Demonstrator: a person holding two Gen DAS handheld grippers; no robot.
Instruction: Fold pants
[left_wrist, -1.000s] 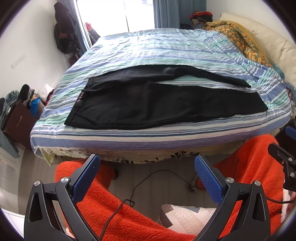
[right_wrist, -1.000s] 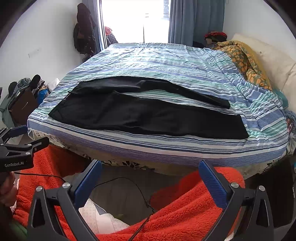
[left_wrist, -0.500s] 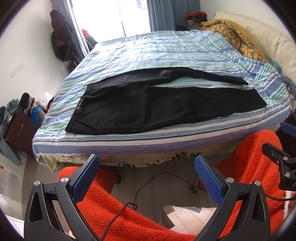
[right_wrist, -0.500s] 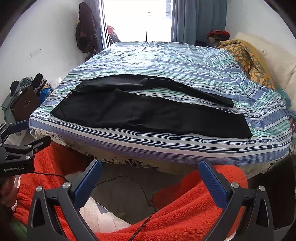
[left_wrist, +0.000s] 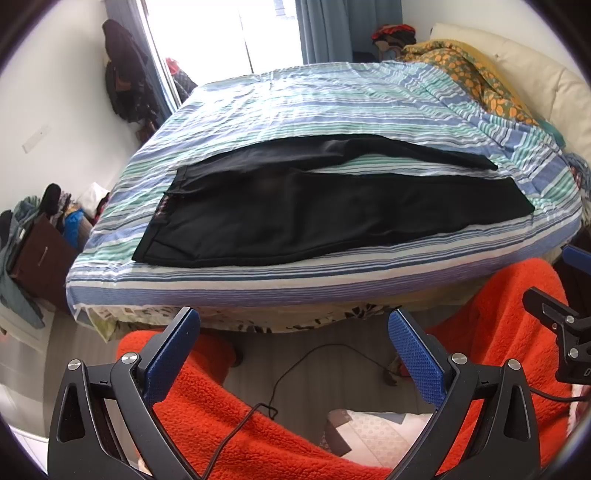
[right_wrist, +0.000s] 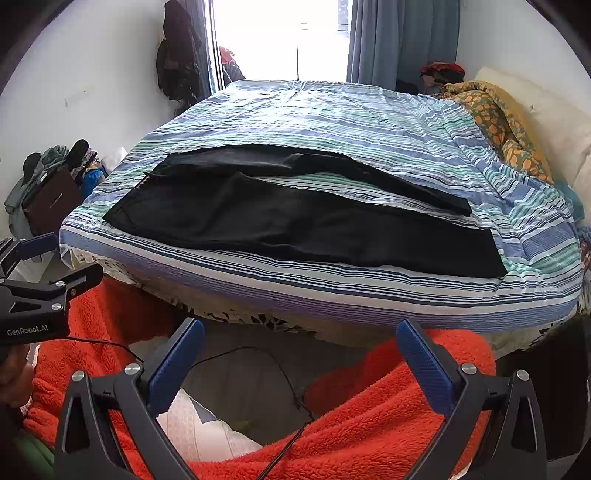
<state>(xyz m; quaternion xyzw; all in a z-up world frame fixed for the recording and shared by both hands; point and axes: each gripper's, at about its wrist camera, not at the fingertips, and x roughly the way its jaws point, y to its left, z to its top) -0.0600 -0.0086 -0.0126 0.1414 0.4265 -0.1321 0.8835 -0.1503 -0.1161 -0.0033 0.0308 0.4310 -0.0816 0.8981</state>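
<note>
Black pants (left_wrist: 314, 214) lie flat on the striped bed (left_wrist: 332, 103), waistband to the left, both legs spread toward the right. They also show in the right wrist view (right_wrist: 295, 218). My left gripper (left_wrist: 293, 332) is open and empty, held below the bed's near edge, over my orange fleece-covered legs. My right gripper (right_wrist: 299, 343) is open and empty, also short of the bed's near edge. Each gripper shows at the side of the other's view: the right one (left_wrist: 561, 317) and the left one (right_wrist: 40, 291).
An orange-patterned blanket (right_wrist: 506, 122) and a cream pillow (right_wrist: 554, 122) lie at the bed's right side. Clutter and a brown bag (left_wrist: 40, 254) stand on the floor to the left. A black cable (left_wrist: 295, 373) runs across the floor between my legs.
Both grippers have moved a little up and toward the bed; the pants look nearer and larger. Both grippers stay open. The pants have not moved.
</note>
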